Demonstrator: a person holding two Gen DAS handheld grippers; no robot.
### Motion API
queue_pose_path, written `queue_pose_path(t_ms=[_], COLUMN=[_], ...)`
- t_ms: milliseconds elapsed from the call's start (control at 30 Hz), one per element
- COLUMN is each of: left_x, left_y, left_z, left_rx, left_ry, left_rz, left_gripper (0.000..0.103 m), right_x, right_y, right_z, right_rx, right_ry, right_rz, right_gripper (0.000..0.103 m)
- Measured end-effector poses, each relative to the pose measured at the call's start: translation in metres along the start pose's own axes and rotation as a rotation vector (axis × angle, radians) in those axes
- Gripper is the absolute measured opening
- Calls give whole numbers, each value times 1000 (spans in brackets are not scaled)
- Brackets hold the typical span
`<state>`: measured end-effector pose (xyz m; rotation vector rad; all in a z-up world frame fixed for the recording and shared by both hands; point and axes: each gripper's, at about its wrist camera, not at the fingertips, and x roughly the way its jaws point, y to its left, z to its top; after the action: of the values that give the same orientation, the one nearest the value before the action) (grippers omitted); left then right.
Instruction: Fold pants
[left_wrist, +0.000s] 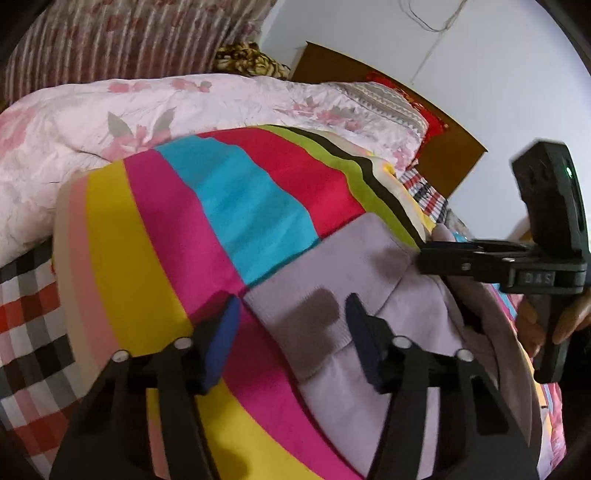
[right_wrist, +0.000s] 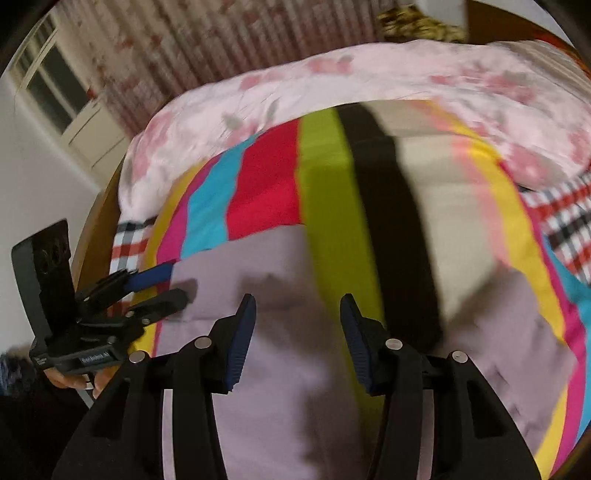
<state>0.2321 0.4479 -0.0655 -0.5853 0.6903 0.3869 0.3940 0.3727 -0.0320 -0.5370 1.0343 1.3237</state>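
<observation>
While both grippers hover low over the bed, the pants (left_wrist: 369, 266), a pale lilac garment, lie spread on the striped blanket (left_wrist: 155, 236), toward its near edge, with the floral quilt (left_wrist: 110, 122) bunched along the far edge and a checked sheet (left_wrist: 26, 306) showing at the left side. Left gripper (left_wrist: 291, 332): jaws spread about halfway, straddling the left end of the pants where they meet the magenta stripe; the blue pads (left_wrist: 221, 332) stand apart from the cloth, so nothing is pinched, though whether the tips brush the fabric cannot be told. Right gripper (right_wrist: 297, 339): jaws likewise partly spread over the lilac fabric near the green stripe, gripping nothing; this view is blurred. In the left view the right gripper appears edge-on at the right side of the pants, a hand (left_wrist: 569, 317) on its handle. Step in hand, as judged: the approach to grasp two points of one pants edge ahead of a fold. The next move calls for lowering each pair of fingers onto that edge, closing on the pants alone without catching the blanket beneath, then lifting both ends together. Writing: "DAS" is legible on the right gripper's body in the left view; a label on the left gripper in the right view is too blurred to read.
</observation>
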Motion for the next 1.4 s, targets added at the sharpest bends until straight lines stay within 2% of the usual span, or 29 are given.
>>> queue_pose_path(t_ms=[67, 167, 267, 300, 333, 367, 400, 467, 533, 600, 667, 733, 800, 833, 900, 933, 967, 1000, 1067, 1133, 1167, 1200, 1267, 1333, 1367, 1400], left_x=[5, 7, 11, 13, 13, 13, 12, 7, -6, -29, -44, -40, -17, -2, 18, 16, 10, 1, -23, -47, -55, -60, -58, -44, -33, -24], left_y=[-1, -1, -2, -6, -10, -13, -15, -10, -13, -23, -25, -19, -12, -8, -1, -2, -2, -3, -1, -8, -14, -24, -39, -55, -61, -63], left_z=[-3, -4, -5, -5, -6, -7, -6, -3, -2, 4, 11, 20, 20, 17, 8, 6, 5, 7, 9, 9, 9, 7, 4, -2, -5, -7], left_rx=[11, 23, 22, 27, 43, 58, 65, 32, 44, 86, 94, 70, 65, 58, 70, 92, 106, 103, 73, 79, 91, 115, 154, 193, 212, 224], left_ry=[11, 3, -14, -17, -14, -14, -21, -18, -47, -125, -167, -140, -72, -34, -14, -31, -44, -73, -141, -202, -211, -201, -148, -70, -28, -1], left_rz=[5, 16, -3, 6, 34, 58, 57, -7, -26, -15, 6, 22, 70, 86, 121, 133, 168, 233, 301, 281, 250, 168, 4, -110, -120, -106], left_gripper=[52, 56, 76, 77, 75, 62, 39, 11, 10, 9, 9, 10, 10, 11, 16, 18, 34, 56, 66, 71, 79, 84, 89, 90, 90, 90], right_x=[9, 9, 6, 7, 8, 9, 8, 2, -7, -26, -30, -10, 19, 24, 17, 10, -8, -24, -72, -102, -108, -115, -117, -108, -102, -100], right_y=[6, 1, -2, 1, 3, 7, 13, 20, 23, 28, 31, 30, 25, 22, 12, 5, -3, -9, -34, -70, -83, -108, -139, -158, -162, -161], right_z=[-1, -9, -16, -13, -12, -11, -11, -13, -12, -7, 0, 8, 7, 5, 4, 3, -1, -6, -27, -55, -66, -88, -120, -148, -155, -160], right_rx=[-39, -23, -3, -4, -10, -24, -47, -66, -64, -56, -48, -40, -32, -23, 30, 69, 115, 131, 182, 282, 319, 399, 521, 596, 618, 617], right_ry=[22, -9, -29, -30, -30, -32, -41, -66, -112, -188, -204, -146, -71, -76, -95, -92, -108, -146, -238, -262, -257, -243, -223, -194, -181, -217], right_rz=[-52, -42, -42, -51, -61, -73, -89, -130, -154, -138, -129, -143, -184, -182, -138, -129, -130, -121, -124, -186, -208, -241, -248, -232, -214, -197], right_gripper=[45, 44, 43, 43, 41, 35, 32, 20, 13, 12, 12, 12, 13, 16, 21, 40, 64, 69, 69, 69, 69, 69, 62, 56, 53, 51])
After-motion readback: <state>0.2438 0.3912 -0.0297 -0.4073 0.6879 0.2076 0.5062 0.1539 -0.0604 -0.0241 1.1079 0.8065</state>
